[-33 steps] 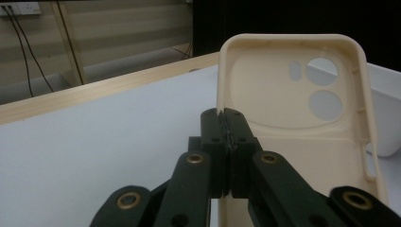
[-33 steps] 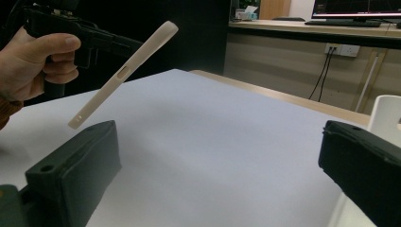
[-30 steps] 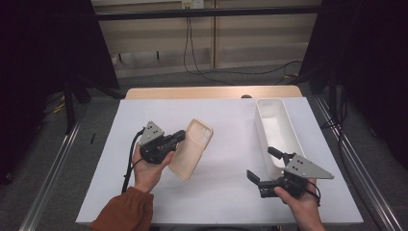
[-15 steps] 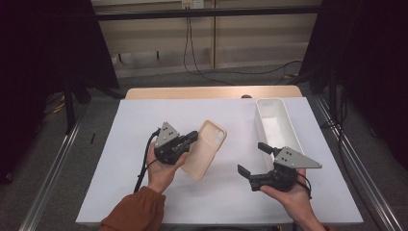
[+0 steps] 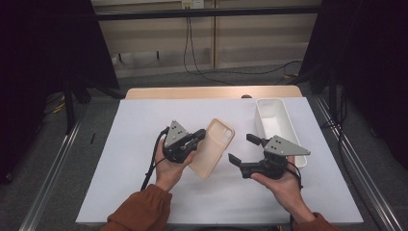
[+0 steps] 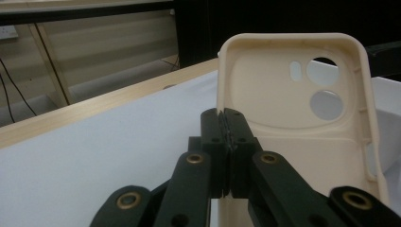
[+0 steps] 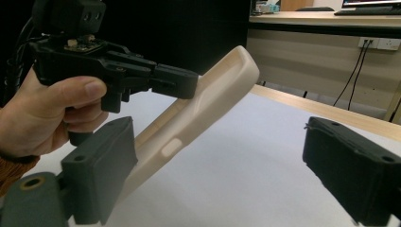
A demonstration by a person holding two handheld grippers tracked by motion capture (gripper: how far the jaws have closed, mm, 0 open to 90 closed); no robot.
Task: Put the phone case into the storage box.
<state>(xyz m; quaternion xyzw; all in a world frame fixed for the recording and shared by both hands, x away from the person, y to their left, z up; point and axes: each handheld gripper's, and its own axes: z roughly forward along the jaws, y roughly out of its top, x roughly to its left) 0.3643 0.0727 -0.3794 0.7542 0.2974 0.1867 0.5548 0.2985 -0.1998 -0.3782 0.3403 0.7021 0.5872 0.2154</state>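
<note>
High view: the left gripper (image 5: 198, 136) is clamped on the left edge of the beige phone case (image 5: 212, 147), near the middle of the table (image 5: 134, 144). The case is held with its camera cut-outs at the far end and its near end low, close to the white table surface. The right gripper (image 5: 244, 150) has its jaws apart, just right of the case and not touching it. A white tray (image 5: 275, 126) stands on the table behind the right gripper.

Left gripper view: the left gripper (image 6: 228, 137) has its jaws closed together on the side rim of the phone case (image 6: 302, 137), whose hollow inner face shows, with the camera holes at the top.

Right gripper view: the right gripper (image 7: 222, 156) has its jaws set wide apart, empty. The phone case (image 7: 198, 118) slopes between them farther off, gripped on its upper edge by the left gripper (image 7: 182, 82).
</note>
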